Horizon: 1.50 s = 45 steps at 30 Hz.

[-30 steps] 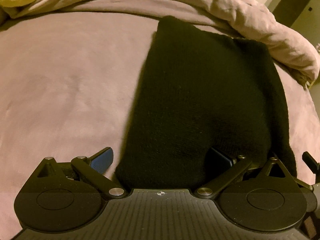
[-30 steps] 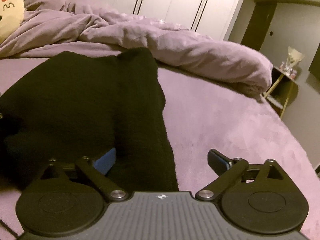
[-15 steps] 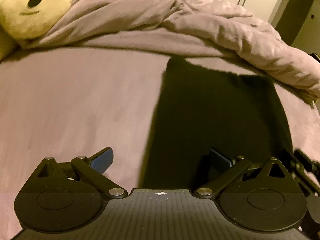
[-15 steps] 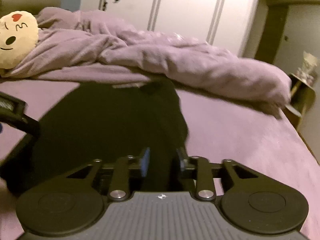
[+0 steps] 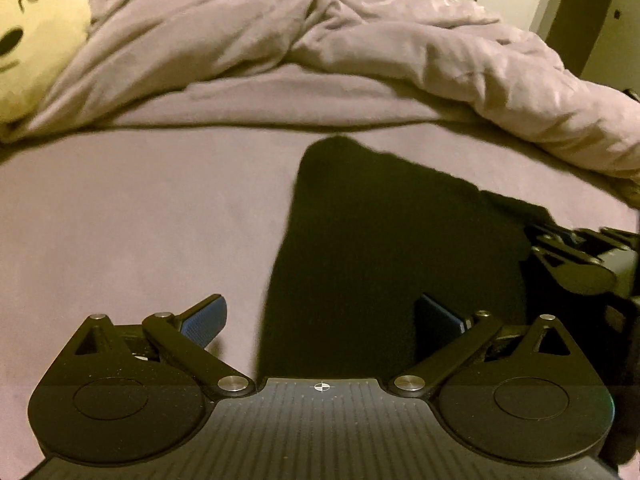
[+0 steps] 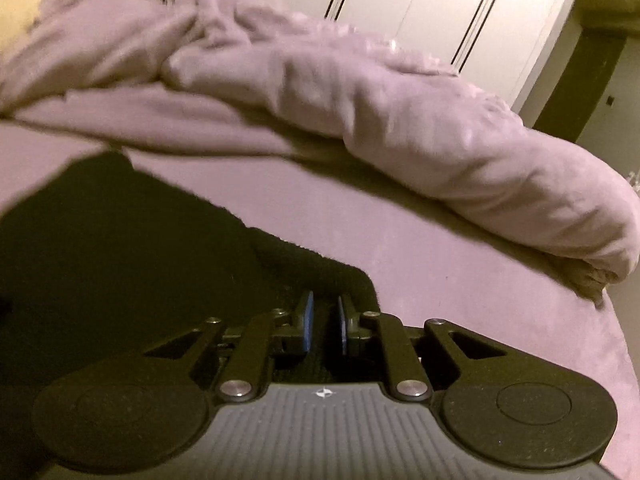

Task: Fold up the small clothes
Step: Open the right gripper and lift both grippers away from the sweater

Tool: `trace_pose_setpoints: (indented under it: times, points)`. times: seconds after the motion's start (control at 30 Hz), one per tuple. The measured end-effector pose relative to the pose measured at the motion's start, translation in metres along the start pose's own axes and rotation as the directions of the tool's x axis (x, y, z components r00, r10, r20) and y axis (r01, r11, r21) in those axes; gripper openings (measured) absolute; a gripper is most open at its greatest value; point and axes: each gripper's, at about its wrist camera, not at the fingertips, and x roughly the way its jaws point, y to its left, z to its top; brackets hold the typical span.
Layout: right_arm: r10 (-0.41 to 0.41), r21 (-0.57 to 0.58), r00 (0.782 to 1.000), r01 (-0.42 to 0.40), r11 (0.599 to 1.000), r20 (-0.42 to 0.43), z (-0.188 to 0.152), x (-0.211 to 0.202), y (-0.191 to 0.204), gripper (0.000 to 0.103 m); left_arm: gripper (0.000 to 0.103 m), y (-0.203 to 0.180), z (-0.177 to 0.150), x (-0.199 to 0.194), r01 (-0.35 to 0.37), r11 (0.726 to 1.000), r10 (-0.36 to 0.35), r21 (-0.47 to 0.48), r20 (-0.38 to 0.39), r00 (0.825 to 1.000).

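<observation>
Left wrist view: a black knitted garment (image 5: 380, 248) lies flat on the mauve bed sheet (image 5: 140, 232), its long axis running away from the camera toward a rumpled duvet (image 5: 400, 52) of the same colour heaped across the far side of the bed. The left gripper (image 5: 320, 320) hovers over the near end of the garment with its fingers (image 5: 204, 314) spread wide; one blue pad stands over bare sheet, the other over the dark cloth, and neither presses on anything. A pale yellow plush cushion (image 5: 36, 40) with a drawn face rests at the upper left, partly tucked under the duvet. At the right edge the right gripper (image 5: 560, 240) meets the garment's far right corner.

Right wrist view (motion-blurred): the right gripper (image 6: 324, 324) has its fingers (image 6: 306, 320) almost together and closing, pinching a raised ridge of the black garment (image 6: 120, 260) at its edge. The rest of the garment spreads to the left over the bed sheet (image 6: 440, 272). Beyond the duvet (image 6: 400, 120) stand white wardrobe doors (image 6: 440, 12).
</observation>
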Motion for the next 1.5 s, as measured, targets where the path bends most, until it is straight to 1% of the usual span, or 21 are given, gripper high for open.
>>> trace_pose_setpoints:
  times: [0.1,0.17,0.23,0.3,0.37,0.43,0.5,0.57,0.67,0.77,0.83,0.9,1.0,1.07,1.13,1.2,1.23,1.27,1.33,1.4,1.5]
  points:
    - [0.032,0.063,0.999,-0.032,0.997,0.009,0.004,-0.012,-0.006,0.013,0.103,0.011,-0.006,-0.013,0.046,0.998,-0.046,-0.035,-0.012,0.999]
    - [0.089,0.164,0.994,-0.097,0.982,0.055,-0.003,-0.047,-0.016,0.013,0.103,0.02,-0.014,-0.027,0.077,0.996,-0.078,-0.041,-0.017,0.997]
    - [0.13,0.201,0.986,-0.149,0.968,0.106,-0.026,-0.091,-0.019,0.013,0.103,0.029,-0.028,-0.043,0.077,0.996,-0.078,-0.043,-0.008,0.997]
    - [0.151,0.205,0.98,-0.175,0.963,0.129,-0.063,-0.135,-0.013,0.013,0.103,0.039,-0.039,-0.052,0.081,0.995,-0.082,-0.062,-0.002,0.997]
    - [0.14,0.18,0.987,-0.152,0.972,0.074,-0.101,-0.152,-0.002,0.016,0.103,0.045,-0.046,-0.048,0.09,0.994,-0.093,-0.064,-0.031,0.995]
    - [0.104,0.159,0.989,-0.119,0.98,0.102,-0.135,-0.168,0.001,0.02,0.103,0.051,-0.047,-0.043,0.096,0.992,-0.101,-0.076,-0.06,0.993]
    - [0.074,0.209,0.993,-0.092,0.974,0.091,-0.137,-0.181,-0.005,0.029,0.103,0.055,-0.046,-0.054,0.082,0.993,-0.085,-0.085,-0.029,0.996]
    - [0.047,0.297,0.997,-0.065,0.953,0.067,-0.136,-0.193,-0.013,0.029,0.103,0.059,-0.051,-0.072,0.079,0.996,-0.078,-0.052,0.017,0.997]
    - [0.06,0.31,0.995,-0.082,0.947,0.08,-0.143,-0.207,-0.01,0.029,0.103,0.065,-0.073,-0.094,0.124,0.992,-0.125,0.02,0.045,0.991]
    - [0.053,0.273,0.994,-0.078,0.959,0.096,-0.155,-0.205,-0.004,0.029,0.103,0.065,-0.102,-0.087,0.078,0.994,-0.079,0.083,0.002,0.997]
    - [0.044,0.274,0.997,-0.061,0.96,0.07,-0.163,-0.193,-0.002,0.029,0.103,0.071,-0.112,-0.077,0.067,0.996,-0.067,0.061,-0.003,0.998]
    - [0.054,0.297,0.995,-0.075,0.952,0.078,-0.169,-0.187,-0.005,0.029,0.103,0.074,-0.113,-0.073,0.068,0.996,-0.069,0.05,0.03,0.997]
    - [-0.003,0.18,0.993,-0.018,0.984,0.115,-0.172,-0.187,0.003,0.031,0.103,0.073,-0.114,-0.071,0.027,0.994,-0.036,0.108,0.08,0.996]
    - [-0.059,0.193,0.99,0.033,0.981,0.129,-0.174,-0.189,-0.001,0.031,0.103,0.076,-0.119,-0.078,0.007,0.995,-0.018,0.097,0.117,0.993]
    - [-0.088,0.248,0.985,0.049,0.968,0.15,-0.179,-0.201,-0.005,0.031,0.103,0.081,-0.129,-0.091,-0.043,0.995,0.027,0.091,0.173,0.985]
    - [-0.162,0.26,0.973,0.115,0.959,0.166,-0.187,-0.215,-0.002,0.031,0.103,0.087,-0.144,-0.103,-0.155,0.985,0.137,0.073,0.203,0.969]
    - [-0.167,0.297,0.973,0.114,0.948,0.157,-0.194,-0.223,-0.003,0.031,0.103,0.094,-0.151,-0.108,-0.198,0.979,0.183,0.059,0.195,0.964]
    - [-0.141,0.342,0.979,0.083,0.936,0.149,-0.198,-0.229,-0.008,0.031,0.103,0.1,-0.157,-0.114,-0.183,0.982,0.172,0.046,0.181,0.968]
    - [-0.058,0.407,0.986,-0.011,0.913,0.156,-0.208,-0.243,-0.012,0.031,0.103,0.11,-0.166,-0.129,-0.111,0.994,0.107,0.019,0.145,0.984]
    - [-0.034,0.411,0.99,-0.025,0.911,0.137,-0.21,-0.247,-0.009,0.032,0.103,0.106,-0.171,-0.138,-0.093,0.995,0.085,0.041,0.164,0.983]
    - [-0.04,0.348,0.991,-0.007,0.937,0.128,-0.207,-0.234,0.0,0.038,0.103,0.087,-0.169,-0.128,-0.118,0.985,0.095,0.124,0.175,0.98]
